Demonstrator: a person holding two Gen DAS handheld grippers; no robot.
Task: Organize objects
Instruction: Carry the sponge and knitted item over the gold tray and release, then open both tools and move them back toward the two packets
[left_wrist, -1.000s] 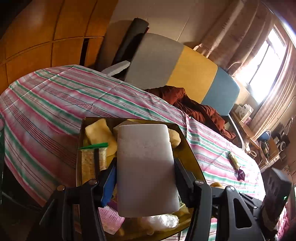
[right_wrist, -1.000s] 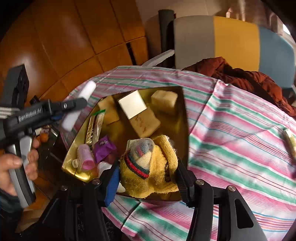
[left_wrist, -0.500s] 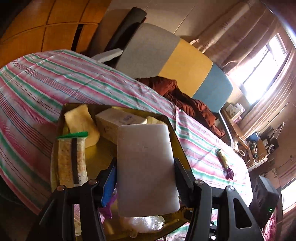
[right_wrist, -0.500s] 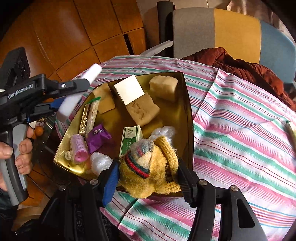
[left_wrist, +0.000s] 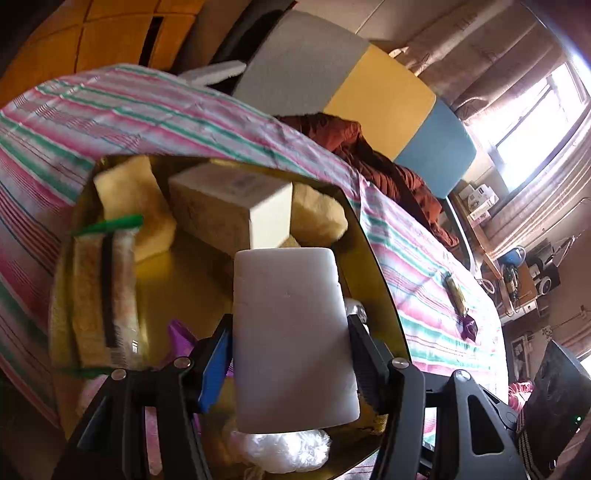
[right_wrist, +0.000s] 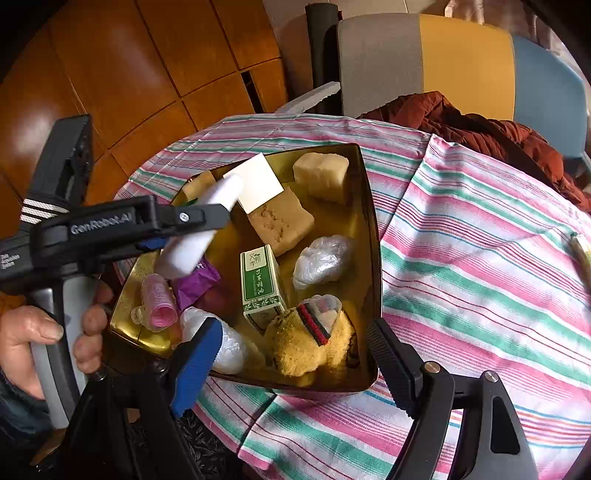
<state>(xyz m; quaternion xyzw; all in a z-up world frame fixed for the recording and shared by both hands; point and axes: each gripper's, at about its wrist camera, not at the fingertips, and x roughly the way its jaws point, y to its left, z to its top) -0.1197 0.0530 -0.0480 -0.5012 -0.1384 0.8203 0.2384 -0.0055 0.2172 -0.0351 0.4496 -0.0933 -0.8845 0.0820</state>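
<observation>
While the left tool (left_wrist: 290, 332) pinches the white foam block (left_wrist: 291, 332) lengthwise along its fingers, the right tool (right_wrist: 291, 354) gapes empty.

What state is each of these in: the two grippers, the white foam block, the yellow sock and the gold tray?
left gripper: shut on the white foam block, above the tray.
right gripper: open, jaws just widened, holding nothing.
yellow sock: released, lying in the tray's near corner.
gold tray: on the striped cloth, holding many items.
</observation>
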